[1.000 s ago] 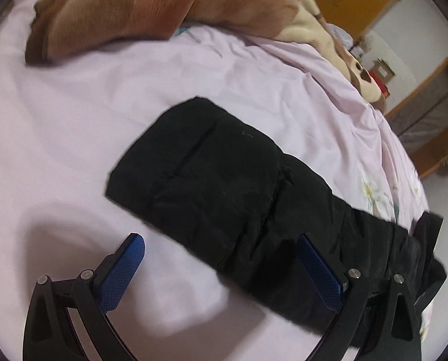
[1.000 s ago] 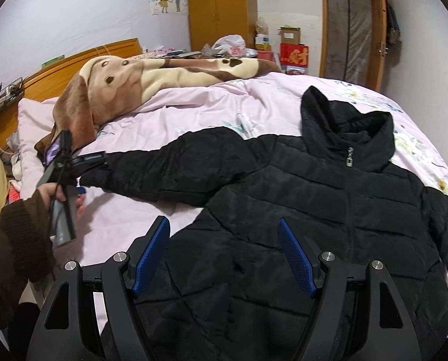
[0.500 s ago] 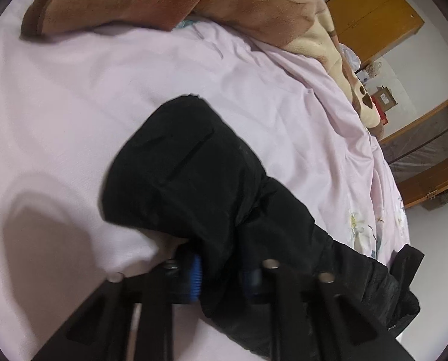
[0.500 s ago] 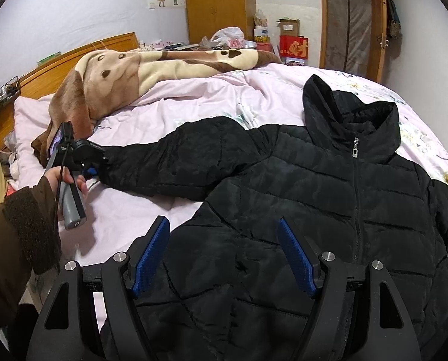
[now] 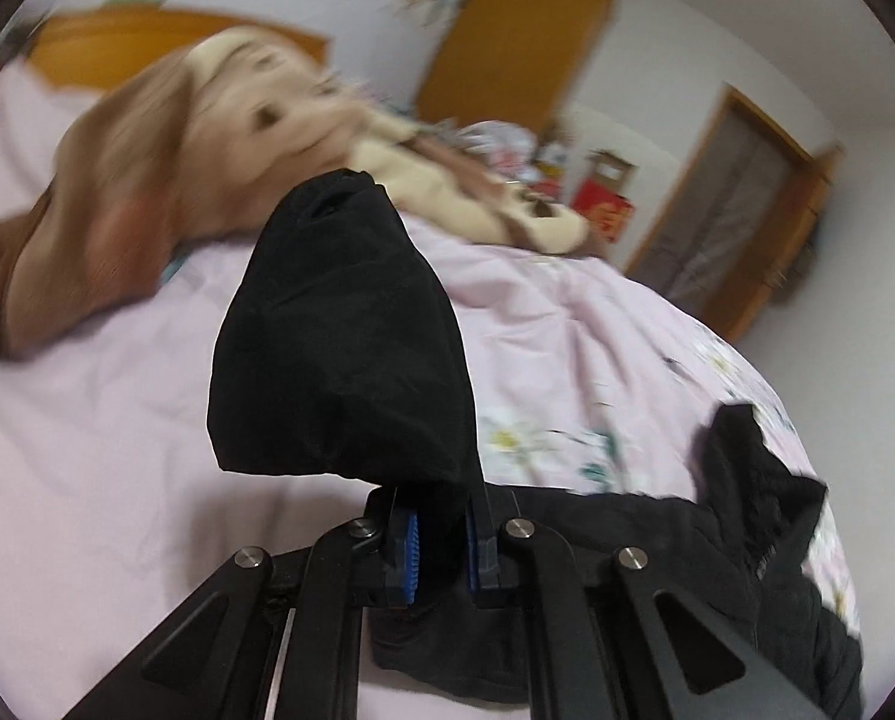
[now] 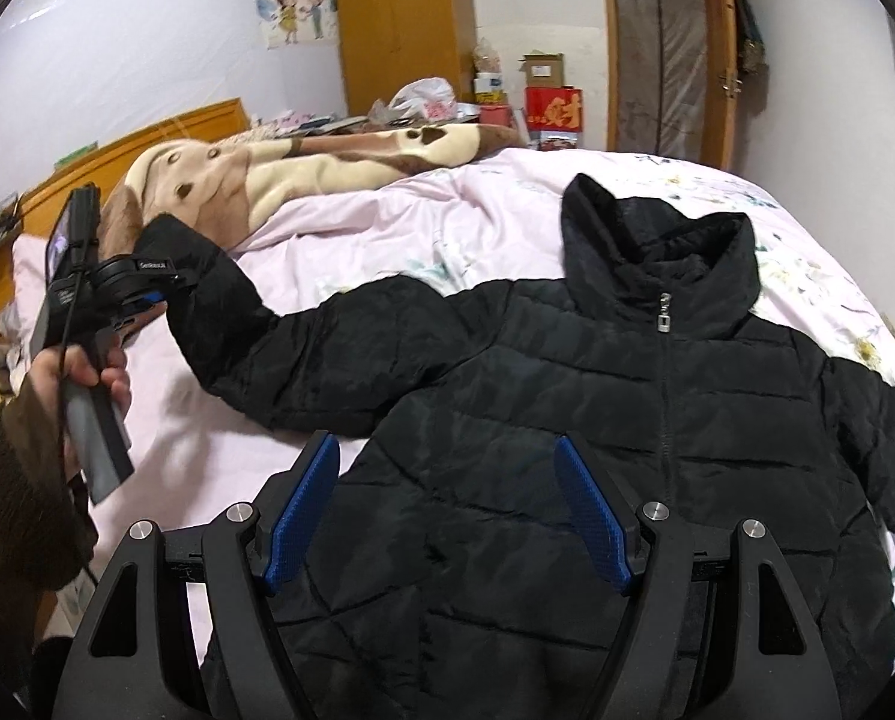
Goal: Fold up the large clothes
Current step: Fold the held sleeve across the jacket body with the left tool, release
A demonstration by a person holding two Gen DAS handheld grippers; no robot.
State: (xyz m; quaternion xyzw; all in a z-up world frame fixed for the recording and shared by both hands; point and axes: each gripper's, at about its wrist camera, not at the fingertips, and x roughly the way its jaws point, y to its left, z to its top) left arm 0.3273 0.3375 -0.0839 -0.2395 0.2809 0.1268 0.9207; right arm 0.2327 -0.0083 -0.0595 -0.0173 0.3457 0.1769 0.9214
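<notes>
We found the black padded jacket [image 6: 627, 420] lying front-up on the bed [image 6: 447, 228], zipped to the collar, its hood towards the far end of the pink sheet. Our left gripper [image 5: 438, 546] had its jaws clamped tight on the cuff end of the sleeve [image 5: 339, 348]; the blue pads pressed the fabric from both sides, and the sleeve end stood raised clear of the sheet. From the right wrist view we saw the same sleeve [image 6: 303, 354] bent upward from the jacket's shoulder to that gripper, held by our left hand [image 6: 87, 372] in a brown knitted sleeve.

Our right gripper [image 6: 447, 510] stood with its jaws wide apart above the lower front of the jacket, with nothing between the pads. Whether the fingertips touched the fabric we could not tell.

A brown and cream blanket [image 6: 327, 168] lay heaped along the far side of the bed by the wooden headboard. As to containers, we noted a cardboard box [image 6: 543, 69] stacked on a red box [image 6: 554, 111] by the door, and a plastic bag [image 6: 426, 99] beside them; their contents were not visible.
</notes>
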